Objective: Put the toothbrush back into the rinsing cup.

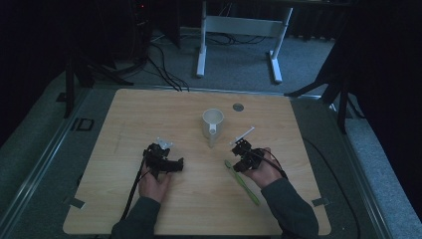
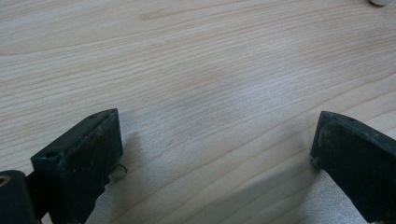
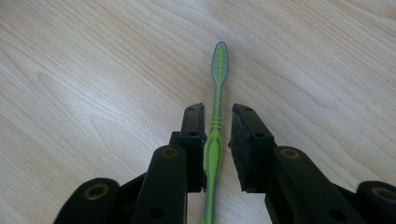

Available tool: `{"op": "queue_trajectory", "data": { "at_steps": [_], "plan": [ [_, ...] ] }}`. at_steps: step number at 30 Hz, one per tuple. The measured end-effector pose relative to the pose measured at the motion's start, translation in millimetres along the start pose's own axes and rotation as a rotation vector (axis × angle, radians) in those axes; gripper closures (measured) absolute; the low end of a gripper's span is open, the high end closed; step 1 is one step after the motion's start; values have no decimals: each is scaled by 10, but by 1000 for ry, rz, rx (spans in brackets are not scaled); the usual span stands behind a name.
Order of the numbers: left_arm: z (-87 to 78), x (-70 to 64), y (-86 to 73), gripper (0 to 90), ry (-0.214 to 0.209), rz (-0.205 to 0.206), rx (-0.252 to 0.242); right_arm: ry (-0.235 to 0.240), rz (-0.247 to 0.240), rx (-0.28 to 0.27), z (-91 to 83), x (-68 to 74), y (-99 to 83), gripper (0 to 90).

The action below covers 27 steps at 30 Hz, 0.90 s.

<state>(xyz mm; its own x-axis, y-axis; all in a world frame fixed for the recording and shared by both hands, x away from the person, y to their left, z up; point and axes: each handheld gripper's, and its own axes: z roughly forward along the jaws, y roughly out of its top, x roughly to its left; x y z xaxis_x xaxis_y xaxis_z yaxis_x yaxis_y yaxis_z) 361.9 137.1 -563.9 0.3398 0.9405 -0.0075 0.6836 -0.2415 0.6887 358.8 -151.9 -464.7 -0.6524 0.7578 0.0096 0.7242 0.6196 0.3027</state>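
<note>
Right tool is down low over the green toothbrush, and the right gripper view gives the best look: the handle runs straight up the gap between the two black jaws, the left jaw right against it, the right jaw just off it with a sliver of wood showing between. So the jaws are narrowed around the handle but not clamped on it. The toothbrush lies flat on the tabletop, its bristle head pointing away from the tool, out past the jaw tips.

From the high view, the toothbrush sits in the right half of the tabletop, nearer the near edge than the far one, lying at a slant with its near end angled toward the near right corner. The right tool covers its far end, a hand behind it.

Over to the left tool, left of centre, held just above bare wood. In the left gripper view its jaws stand wide apart with nothing between them, the left tool plainly open.

A white mug stands upright near the middle, toward the far edge, between the two tools and beyond both of them
</note>
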Motion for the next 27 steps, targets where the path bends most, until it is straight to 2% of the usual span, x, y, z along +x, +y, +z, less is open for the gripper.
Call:
{"op": "queue_trajectory", "data": {
  "at_steps": [27],
  "plan": [
    [0, 0, 0, 24, 0, 0, 0, 12, -4, 76, 155, 11, -5, 744]
  ]
}}
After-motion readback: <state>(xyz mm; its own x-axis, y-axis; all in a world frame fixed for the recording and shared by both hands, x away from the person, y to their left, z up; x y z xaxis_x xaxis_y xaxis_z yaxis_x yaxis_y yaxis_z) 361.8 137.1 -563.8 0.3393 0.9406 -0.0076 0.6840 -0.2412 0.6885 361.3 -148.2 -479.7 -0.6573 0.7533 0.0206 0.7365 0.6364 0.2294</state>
